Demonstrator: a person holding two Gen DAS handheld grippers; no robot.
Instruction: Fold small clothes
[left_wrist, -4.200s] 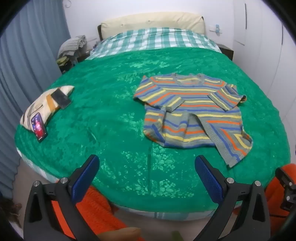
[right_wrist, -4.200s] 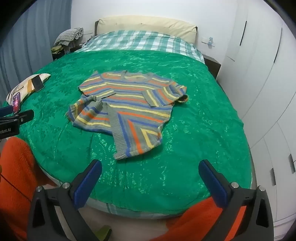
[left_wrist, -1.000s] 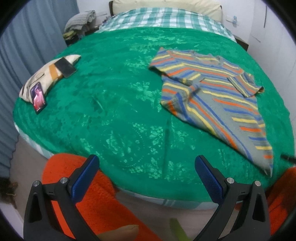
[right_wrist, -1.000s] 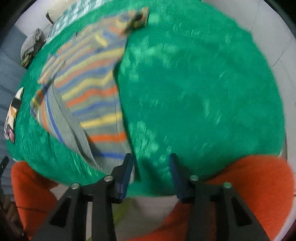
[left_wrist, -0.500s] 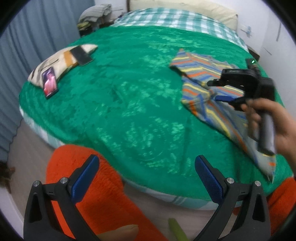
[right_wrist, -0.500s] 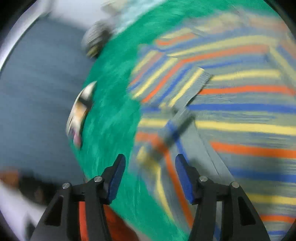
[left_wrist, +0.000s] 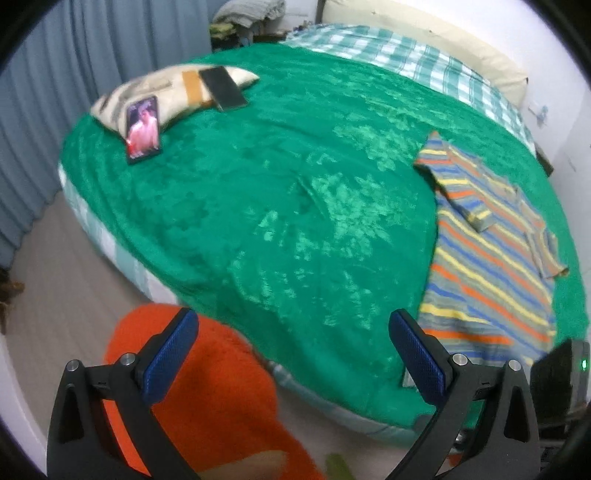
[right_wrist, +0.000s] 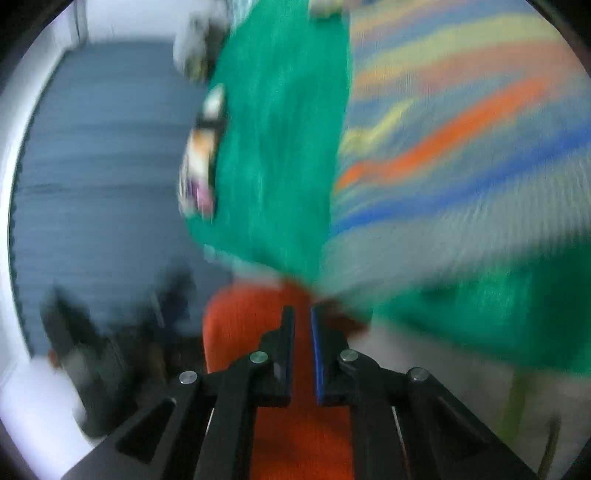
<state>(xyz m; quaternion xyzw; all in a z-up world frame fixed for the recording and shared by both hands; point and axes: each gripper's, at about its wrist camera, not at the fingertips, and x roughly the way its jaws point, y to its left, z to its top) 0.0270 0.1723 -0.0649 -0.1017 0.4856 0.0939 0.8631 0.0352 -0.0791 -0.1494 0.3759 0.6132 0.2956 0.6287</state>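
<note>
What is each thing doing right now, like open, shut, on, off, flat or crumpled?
Left hand-held gripper: open, holding nothing.
Right hand-held gripper: nearly shut; grip unclear in the blur.
Striped knit sweater: spread on the green bedspread, sleeves folded in.
Phone with pink screen: screen lit.
Dark phone: screen dark.

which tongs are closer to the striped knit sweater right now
Right. The right tongs sit nearly shut at the striped knit sweater's near hem corner; the left tongs hang wide open off the green bedspread's edge, beside it.

On the bed (left_wrist: 295, 206), the sweater (left_wrist: 491, 266) lies front-right of the left hand-held gripper (left_wrist: 293, 354); a pillow (left_wrist: 162, 92) with phones far front-left.
</note>
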